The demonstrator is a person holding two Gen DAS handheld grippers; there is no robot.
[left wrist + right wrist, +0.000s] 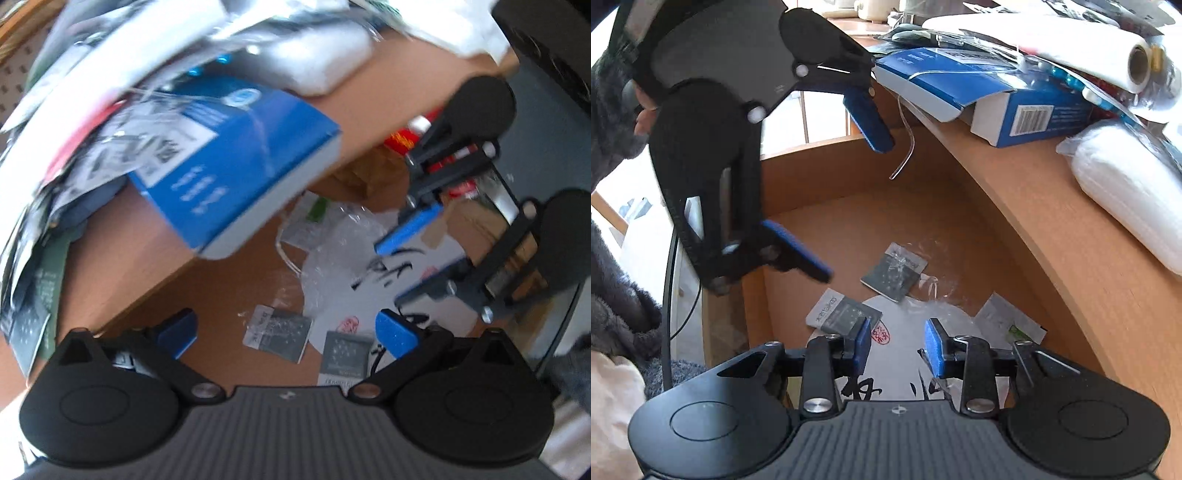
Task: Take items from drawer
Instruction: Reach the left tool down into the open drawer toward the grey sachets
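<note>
The open wooden drawer point(849, 214) holds two small grey sachets point(894, 271) point(842, 312), a round white card with black brush writing point(897, 339), clear plastic wrap point(942, 295) and a white packet with a green mark point(1012, 325). My right gripper point(897, 350) is open and empty, just above the white card. My left gripper point(286, 334) is open wide and empty above the sachets point(279, 332) point(345, 354). Each gripper shows in the other's view: the right one point(413, 254) over the card, the left one point(846, 199) at the drawer's far left.
The desk top point(1052, 206) above the drawer carries a blue box point(1015, 107) overhanging its edge, a white padded pack point(1126, 192), a roll of film point(1115, 55) and piled papers. Red packaging point(402, 138) and cardboard point(365, 177) lie at the drawer's far end.
</note>
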